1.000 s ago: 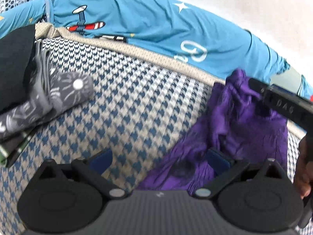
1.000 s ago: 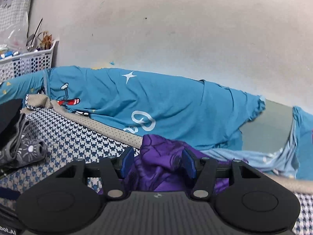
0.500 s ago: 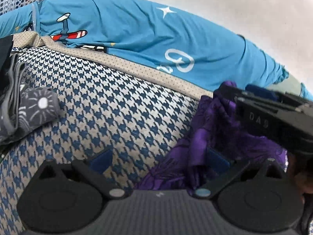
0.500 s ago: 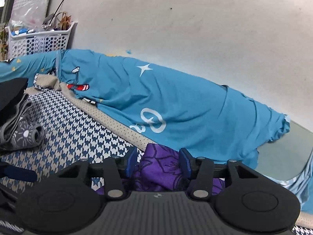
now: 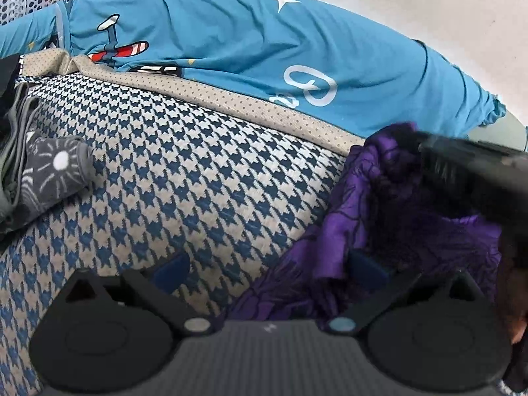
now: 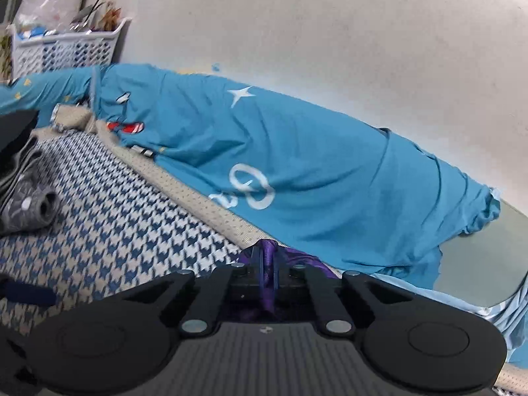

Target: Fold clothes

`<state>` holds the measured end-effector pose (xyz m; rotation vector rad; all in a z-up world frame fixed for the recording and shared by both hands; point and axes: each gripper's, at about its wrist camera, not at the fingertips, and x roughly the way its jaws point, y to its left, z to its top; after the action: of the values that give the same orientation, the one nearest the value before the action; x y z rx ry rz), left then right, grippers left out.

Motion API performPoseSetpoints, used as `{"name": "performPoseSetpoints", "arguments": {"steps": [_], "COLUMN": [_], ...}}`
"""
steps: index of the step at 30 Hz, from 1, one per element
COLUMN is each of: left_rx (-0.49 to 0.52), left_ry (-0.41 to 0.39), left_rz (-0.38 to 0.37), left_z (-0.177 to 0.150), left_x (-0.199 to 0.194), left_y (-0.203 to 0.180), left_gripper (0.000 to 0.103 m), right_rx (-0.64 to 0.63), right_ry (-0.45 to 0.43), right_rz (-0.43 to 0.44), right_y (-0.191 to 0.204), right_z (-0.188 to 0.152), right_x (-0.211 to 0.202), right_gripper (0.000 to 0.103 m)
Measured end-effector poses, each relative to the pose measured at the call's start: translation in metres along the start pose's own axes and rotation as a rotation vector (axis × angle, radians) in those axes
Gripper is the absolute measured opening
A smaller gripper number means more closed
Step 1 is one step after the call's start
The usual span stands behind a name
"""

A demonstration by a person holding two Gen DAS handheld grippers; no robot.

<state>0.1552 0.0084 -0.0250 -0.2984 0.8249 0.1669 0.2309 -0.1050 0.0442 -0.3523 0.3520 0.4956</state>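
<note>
A houndstooth cover spreads ahead of both grippers, a blue printed sheet beyond. The crumpled purple garment, no clear long axis, lies against the wide-open left gripper's right finger. The right gripper pinches its upper fold.

White laundry basket w/ clutter by wall, far left.
</note>
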Motion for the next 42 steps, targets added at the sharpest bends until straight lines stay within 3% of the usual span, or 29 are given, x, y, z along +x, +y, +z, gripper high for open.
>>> {"name": "performPoseSetpoints", "arguments": {"steps": [3, 12, 20, 24, 33, 36, 42], "left_rx": [-0.01, -0.035, -0.102, -0.122, -0.09, -0.091, -0.087], "left_ry": [0.017, 0.061, 0.092, 0.093, 0.046, 0.043, 0.042], "left_rz": [-0.001, 0.017, 0.041, 0.055, 0.063, 0.063, 0.056], "left_z": [-0.002, -0.003, -0.001, 0.0, 0.004, 0.004, 0.002], "left_x": [0.003, 0.01, 0.009, 0.006, -0.007, -0.01, -0.011], "left_y": [0.001, 0.001, 0.013, 0.015, 0.008, 0.007, 0.007], "left_gripper": [0.103, 0.103, 0.103, 0.103, 0.103, 0.103, 0.103], "right_rx": [0.097, 0.179, 0.328, 0.311, 0.312, 0.313, 0.198], "right_ry": [-0.011, 0.008, -0.076, -0.074, -0.014, -0.01, 0.004], "right_rz": [-0.002, 0.021, 0.019, -0.014, -0.035, 0.023, 0.139], "right_y": [-0.013, -0.016, -0.046, -0.069, -0.096, -0.086, -0.047], "right_z": [0.008, 0.022, 0.029, 0.021, -0.031, -0.037, -0.032], "right_x": [0.004, 0.034, 0.016, -0.006, -0.052, -0.057, -0.047], "right_gripper": [0.005, 0.005, 0.007, 0.007, 0.009, 0.009, 0.009]}}
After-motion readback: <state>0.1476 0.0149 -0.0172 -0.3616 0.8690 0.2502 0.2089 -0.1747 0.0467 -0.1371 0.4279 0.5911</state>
